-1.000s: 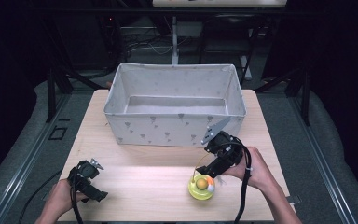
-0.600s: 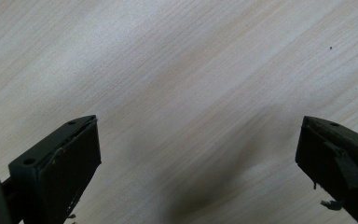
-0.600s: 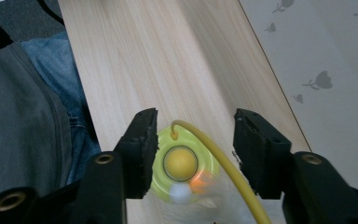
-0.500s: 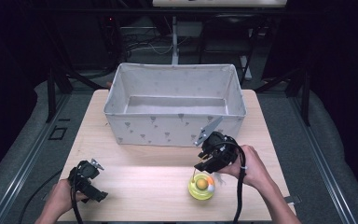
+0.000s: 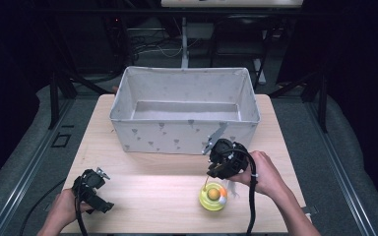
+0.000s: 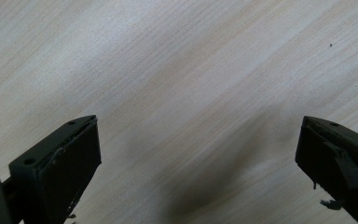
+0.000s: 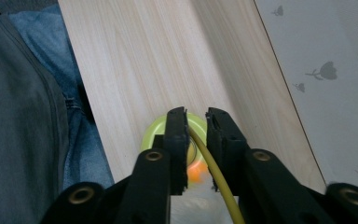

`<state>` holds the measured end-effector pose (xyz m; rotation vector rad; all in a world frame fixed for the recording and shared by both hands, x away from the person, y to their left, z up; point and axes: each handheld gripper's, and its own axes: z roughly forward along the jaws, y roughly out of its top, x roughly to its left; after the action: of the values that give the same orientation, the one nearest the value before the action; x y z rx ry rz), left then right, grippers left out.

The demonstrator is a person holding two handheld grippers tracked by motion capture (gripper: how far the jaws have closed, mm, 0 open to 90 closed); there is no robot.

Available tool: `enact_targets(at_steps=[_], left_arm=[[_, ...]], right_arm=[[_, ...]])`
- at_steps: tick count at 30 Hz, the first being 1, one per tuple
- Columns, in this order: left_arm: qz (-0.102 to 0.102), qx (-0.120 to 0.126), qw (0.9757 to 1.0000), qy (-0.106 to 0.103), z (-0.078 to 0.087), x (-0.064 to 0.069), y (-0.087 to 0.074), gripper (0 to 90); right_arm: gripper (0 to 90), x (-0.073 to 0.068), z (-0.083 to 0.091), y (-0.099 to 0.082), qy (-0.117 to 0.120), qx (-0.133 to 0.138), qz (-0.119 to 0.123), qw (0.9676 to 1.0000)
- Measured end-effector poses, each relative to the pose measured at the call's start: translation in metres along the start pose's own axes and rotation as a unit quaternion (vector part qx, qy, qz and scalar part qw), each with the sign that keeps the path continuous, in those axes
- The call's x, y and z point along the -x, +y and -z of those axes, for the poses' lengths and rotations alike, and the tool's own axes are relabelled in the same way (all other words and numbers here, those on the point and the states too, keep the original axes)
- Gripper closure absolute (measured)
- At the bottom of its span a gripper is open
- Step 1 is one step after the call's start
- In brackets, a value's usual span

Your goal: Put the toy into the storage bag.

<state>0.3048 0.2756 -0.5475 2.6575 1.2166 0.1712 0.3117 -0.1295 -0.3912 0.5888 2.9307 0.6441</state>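
The right gripper (image 7: 196, 121), its fingers having just been closing, is pinching a thin yellow stick (image 7: 214, 172) rising from the yellow-green toy (image 5: 212, 196) at the desk's (image 5: 152, 182) five o'clock. The left gripper (image 6: 198, 154) is hovering wide open. The fabric bin (image 5: 184, 132), at twelve o'clock, is showing no readable writing.

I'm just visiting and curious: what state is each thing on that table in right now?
Bin: open-topped, upright, looks empty.
Toy: yellow-green, resting on the table before the bin.
Stick: thin, yellow, running up from the toy between the right jaws.
Right gripper: jaws just closing, nearly shut around the stick.
Left gripper: open, holding nothing.
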Motion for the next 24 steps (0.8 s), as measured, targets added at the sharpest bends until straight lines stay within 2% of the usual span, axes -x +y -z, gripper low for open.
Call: enact_targets(at_steps=[2, 7, 10, 15, 19, 20, 24], left_arm=[[-0.001, 0.000, 1.0000, -0.001, 0.000, 0.000, 0.000, 0.2], [-0.003, -0.001, 1.0000, 0.000, 0.000, 0.000, 0.000, 0.2], [-0.002, -0.001, 1.0000, -0.001, -0.001, 0.000, 0.000, 0.2], [-0.003, -0.002, 1.0000, -0.002, -0.001, 0.000, 0.000, 0.2], [-0.003, -0.002, 1.0000, -0.002, -0.001, 0.000, 0.000, 0.2], [-0.003, -0.002, 1.0000, -0.002, -0.001, 0.000, 0.000, 0.2], [-0.001, 0.000, 1.0000, -0.003, -0.001, 0.000, 0.000, 0.3]], right_arm=[[87.2, 0.000, 0.001, 0.002, 0.002, -0.009, 0.002, 1.0000], [87.9, 0.000, 0.002, 0.004, -0.001, -0.023, 0.011, 0.9997], [88.3, -0.002, 0.002, 0.006, 0.009, -0.024, 0.010, 0.9996], [88.5, -0.004, 0.004, 0.009, 0.000, -0.036, 0.018, 0.9992], [88.6, -0.005, 0.008, 0.011, -0.005, -0.038, 0.023, 0.9990], [88.6, -0.006, 0.009, 0.011, -0.005, -0.029, 0.019, 0.9994], [88.6, -0.005, 0.015, 0.015, -0.008, -0.026, 0.021, 0.9994]])
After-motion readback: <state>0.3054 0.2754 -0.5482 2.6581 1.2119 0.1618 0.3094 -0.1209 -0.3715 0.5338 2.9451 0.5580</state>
